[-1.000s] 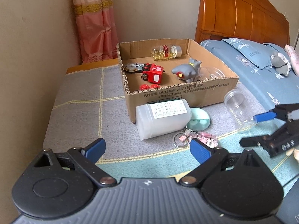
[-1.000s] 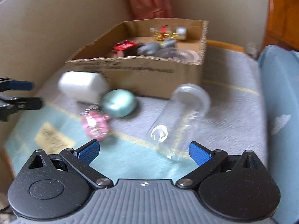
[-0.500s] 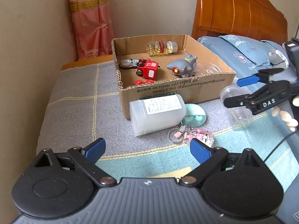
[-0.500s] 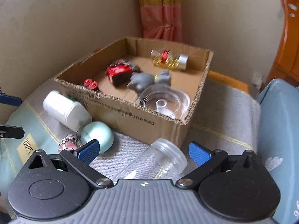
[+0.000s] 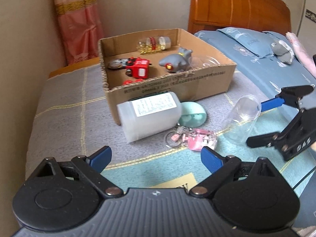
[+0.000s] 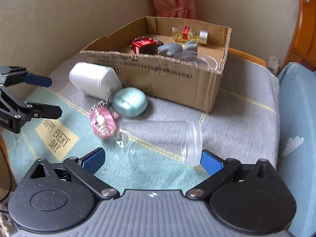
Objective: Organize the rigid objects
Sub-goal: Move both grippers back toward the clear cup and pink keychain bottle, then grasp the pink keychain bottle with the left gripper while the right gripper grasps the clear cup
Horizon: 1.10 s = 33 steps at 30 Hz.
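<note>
clear ribbed-neck plastic jar [image 6: 160, 143]: lying | right claw [image 6: 153, 161]: apart | left claw [image 5: 156, 156]: apart

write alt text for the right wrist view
The open right tool straddles a clear jar lying on a blanket. Beyond: pink keychain, teal case, white bottle, cardboard box of toys.

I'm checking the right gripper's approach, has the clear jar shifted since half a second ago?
Yes. In the left wrist view, the clear jar lay close to the cardboard box corner; now it lies farther out from it on the blanket, mouth end by a blue finger of the right gripper.
</note>
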Motion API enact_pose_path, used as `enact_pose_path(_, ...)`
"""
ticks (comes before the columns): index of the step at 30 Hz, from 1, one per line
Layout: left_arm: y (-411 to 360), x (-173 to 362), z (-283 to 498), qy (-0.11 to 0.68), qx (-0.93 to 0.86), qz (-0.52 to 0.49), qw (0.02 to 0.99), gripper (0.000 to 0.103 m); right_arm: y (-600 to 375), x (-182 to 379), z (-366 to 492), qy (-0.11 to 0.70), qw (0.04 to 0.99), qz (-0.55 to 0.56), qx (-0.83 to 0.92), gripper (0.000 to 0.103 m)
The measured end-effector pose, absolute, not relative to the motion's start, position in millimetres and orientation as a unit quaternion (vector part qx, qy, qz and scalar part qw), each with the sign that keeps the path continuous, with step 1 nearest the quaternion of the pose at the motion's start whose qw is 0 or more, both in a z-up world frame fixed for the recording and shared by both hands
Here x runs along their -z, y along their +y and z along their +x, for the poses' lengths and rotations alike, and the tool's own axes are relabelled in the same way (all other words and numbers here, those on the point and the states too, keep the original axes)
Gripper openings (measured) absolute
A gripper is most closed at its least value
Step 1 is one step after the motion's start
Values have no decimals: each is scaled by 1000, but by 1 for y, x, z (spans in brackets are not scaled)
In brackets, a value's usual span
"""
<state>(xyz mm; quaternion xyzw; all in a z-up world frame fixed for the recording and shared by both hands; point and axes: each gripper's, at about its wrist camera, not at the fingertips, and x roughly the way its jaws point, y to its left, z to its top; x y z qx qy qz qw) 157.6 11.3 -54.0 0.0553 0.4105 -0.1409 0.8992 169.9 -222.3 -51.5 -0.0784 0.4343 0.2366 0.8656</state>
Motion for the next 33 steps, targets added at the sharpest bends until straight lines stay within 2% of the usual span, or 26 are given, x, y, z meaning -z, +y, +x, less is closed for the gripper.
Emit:
enact_pose_path(7,4,70,158,402,180,58,896,96,-212,80,158,441,872,-100,-189,103)
enact_pose_path(14,-1,85,166,402,193,34,895,96,-218,83,148,412,886,-99,-191,103)
enact_pose_path(18,-10,87,163,391,213,32,895,92,-219,86,144,394,893,-96,-194,103)
enact_pose_path(22,-25,88,161,381,225,58,895,75,-221,87,142,383,898,-95,-197,103)
enact_pose_path(25,-34,92,166,384,226,64,893,73,-223,88,141,376,900,-95,-200,103)
enact_pose_path(28,-40,95,171,388,228,64,891,60,-223,89,140,369,902,-94,-203,103)
enact_pose_path(33,-49,100,174,391,223,78,890,58,-224,90,139,363,904,-94,-206,103)
